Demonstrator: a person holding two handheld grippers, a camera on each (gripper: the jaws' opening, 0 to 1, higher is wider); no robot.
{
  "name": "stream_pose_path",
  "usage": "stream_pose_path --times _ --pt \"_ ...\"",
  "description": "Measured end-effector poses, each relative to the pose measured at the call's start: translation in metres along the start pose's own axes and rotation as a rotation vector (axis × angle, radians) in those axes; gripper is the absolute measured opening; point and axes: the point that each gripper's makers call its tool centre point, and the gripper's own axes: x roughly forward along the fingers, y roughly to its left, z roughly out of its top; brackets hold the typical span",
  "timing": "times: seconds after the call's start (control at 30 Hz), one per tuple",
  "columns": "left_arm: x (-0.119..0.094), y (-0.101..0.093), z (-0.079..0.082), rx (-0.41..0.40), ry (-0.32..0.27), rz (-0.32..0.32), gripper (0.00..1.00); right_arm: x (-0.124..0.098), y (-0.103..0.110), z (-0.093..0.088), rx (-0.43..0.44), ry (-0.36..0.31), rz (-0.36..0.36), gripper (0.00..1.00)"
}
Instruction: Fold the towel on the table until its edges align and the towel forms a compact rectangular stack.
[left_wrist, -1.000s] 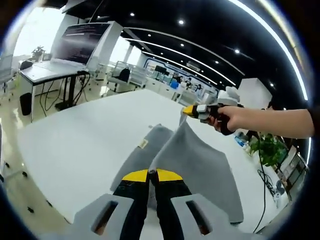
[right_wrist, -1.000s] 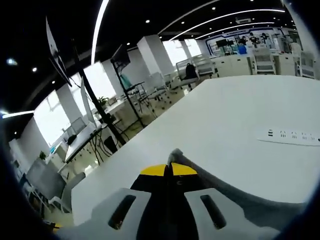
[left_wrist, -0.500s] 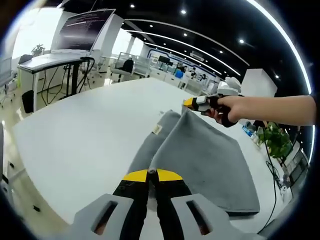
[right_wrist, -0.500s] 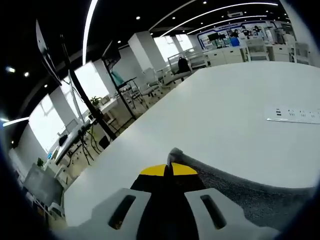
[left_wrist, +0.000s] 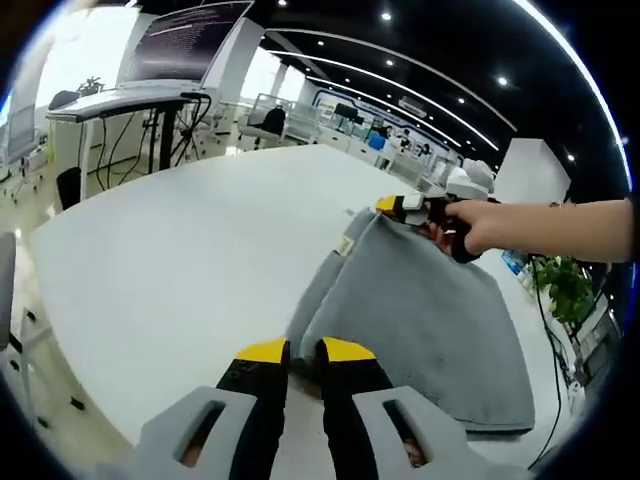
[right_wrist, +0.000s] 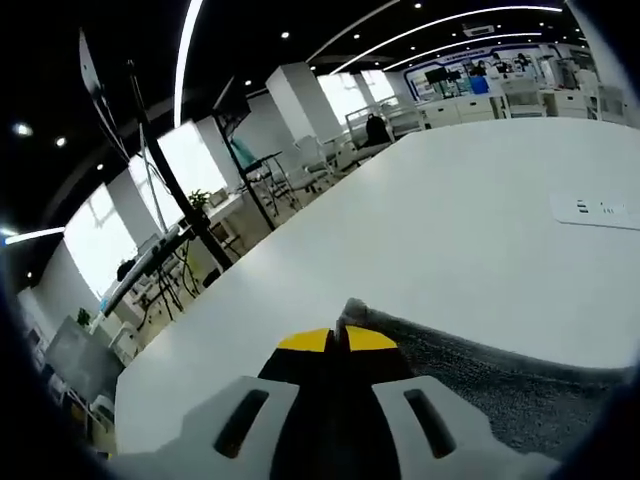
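Note:
A grey towel lies folded over on the white table, with a small label at its far-left corner. My left gripper sits at the towel's near corner. Its yellow-tipped jaws stand slightly apart, with the cloth just beyond them, so it is open. A hand holds my right gripper at the towel's far corner. In the right gripper view that gripper is shut on the towel's edge, and the grey cloth trails off to the right.
A white power strip lies on the table far from the towel. Beyond the table's left edge stand a desk with a big screen and cables. A green plant is at the right. Wide bare tabletop lies left of the towel.
The left jaws have parted and let go of the towel's corner. The raised fold has come down flat on the table. The right gripper has sunk lower, still gripping its corner.

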Motion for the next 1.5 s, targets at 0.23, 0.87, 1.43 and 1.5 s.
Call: stream_pose_path --times 0.23,0.87,1.43,1.5 --pt "0.003 0.002 -0.003 0.024 -0.003 -0.011 0.10 0.006 0.001 -0.014 -0.087 0.066 0.042 0.04" --pt "0.006 -0.005 0.003 0.318 0.053 -0.010 0.20 -0.024 -0.006 -0.009 -0.143 0.087 0.040 0.16" --pt "0.008 -0.096 0.028 0.474 0.035 -0.273 0.48 -0.101 -0.029 0.008 -0.242 0.164 0.022 0.30" --pt "0.004 -0.105 0.025 0.480 0.042 -0.300 0.50 -0.112 -0.032 0.011 -0.250 0.167 0.013 0.30"
